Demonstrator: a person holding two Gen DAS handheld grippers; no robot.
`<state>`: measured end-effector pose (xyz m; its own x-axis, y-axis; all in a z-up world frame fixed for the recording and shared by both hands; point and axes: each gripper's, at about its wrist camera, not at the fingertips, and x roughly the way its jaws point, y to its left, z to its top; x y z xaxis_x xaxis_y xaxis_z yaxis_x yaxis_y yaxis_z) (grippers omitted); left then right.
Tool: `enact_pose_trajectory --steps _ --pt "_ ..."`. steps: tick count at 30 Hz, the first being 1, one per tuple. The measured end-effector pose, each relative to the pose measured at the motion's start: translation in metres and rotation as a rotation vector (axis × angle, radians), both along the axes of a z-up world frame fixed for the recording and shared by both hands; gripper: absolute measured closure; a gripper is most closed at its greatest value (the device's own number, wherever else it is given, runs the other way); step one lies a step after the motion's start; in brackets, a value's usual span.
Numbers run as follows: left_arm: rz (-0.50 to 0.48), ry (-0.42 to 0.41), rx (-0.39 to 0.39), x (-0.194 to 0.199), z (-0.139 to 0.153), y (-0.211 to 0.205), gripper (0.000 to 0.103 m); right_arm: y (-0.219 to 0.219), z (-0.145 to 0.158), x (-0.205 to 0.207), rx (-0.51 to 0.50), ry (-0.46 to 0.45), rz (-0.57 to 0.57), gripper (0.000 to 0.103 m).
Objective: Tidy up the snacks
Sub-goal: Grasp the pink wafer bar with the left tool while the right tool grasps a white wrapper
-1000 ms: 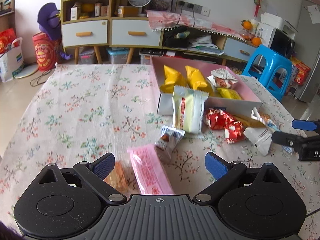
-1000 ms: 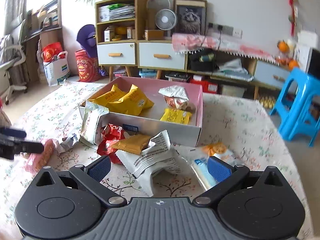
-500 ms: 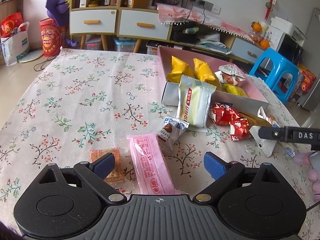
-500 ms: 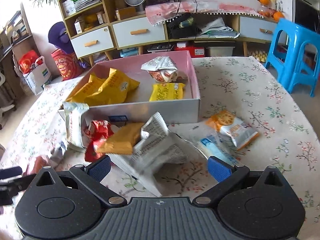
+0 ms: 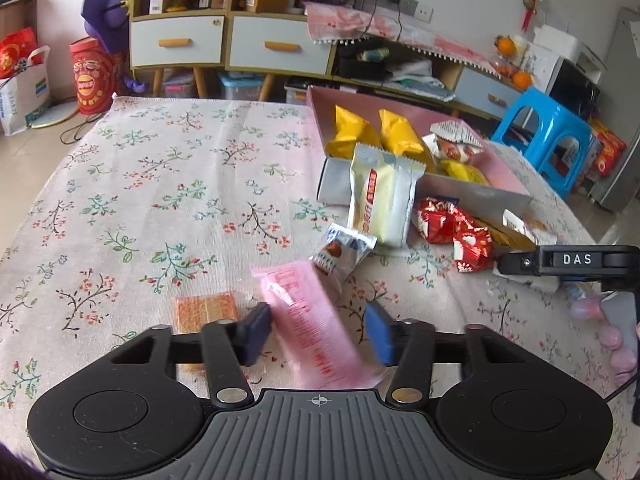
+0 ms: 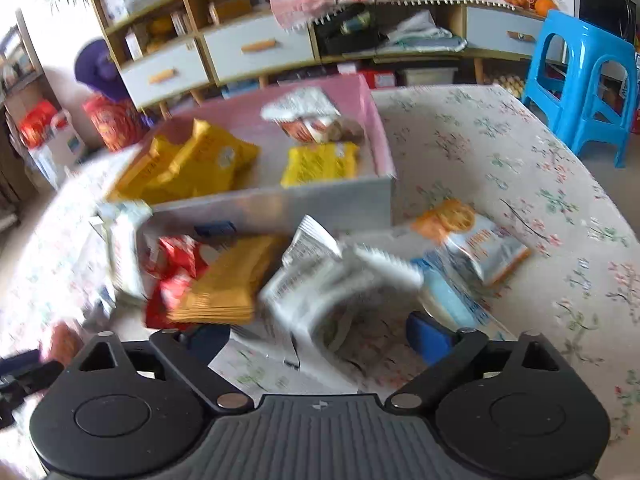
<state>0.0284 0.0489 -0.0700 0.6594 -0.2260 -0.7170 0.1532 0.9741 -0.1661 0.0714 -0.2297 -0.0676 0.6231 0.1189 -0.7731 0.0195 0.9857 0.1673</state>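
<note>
Pink wrapper between parted left fingers; crinkled white packet between parted right fingers.

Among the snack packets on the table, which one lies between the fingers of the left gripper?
The long pink packet. It lies between the open left gripper's fingers; the orange cracker packet lies outside its left finger, and the small coffee packet lies farther ahead.
</note>
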Motion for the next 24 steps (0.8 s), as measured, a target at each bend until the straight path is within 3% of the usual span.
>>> enact_pose_trajectory --steps 9,18,24 --pt "0.027 0.041 0.06 0.003 -0.004 0.006 0.067 -0.022 -0.002 -0.013 -0.109 0.04 -0.005 0.02" --pt "0.023 0.049 0.047 0.003 -0.004 0.003 0.067 -0.014 0.013 -0.005 0.054 -0.006 0.035 0.019" --pt "0.022 0.049 0.042 0.003 -0.004 0.003 0.067 -0.017 0.025 0.002 0.127 -0.057 -0.019 0.02"
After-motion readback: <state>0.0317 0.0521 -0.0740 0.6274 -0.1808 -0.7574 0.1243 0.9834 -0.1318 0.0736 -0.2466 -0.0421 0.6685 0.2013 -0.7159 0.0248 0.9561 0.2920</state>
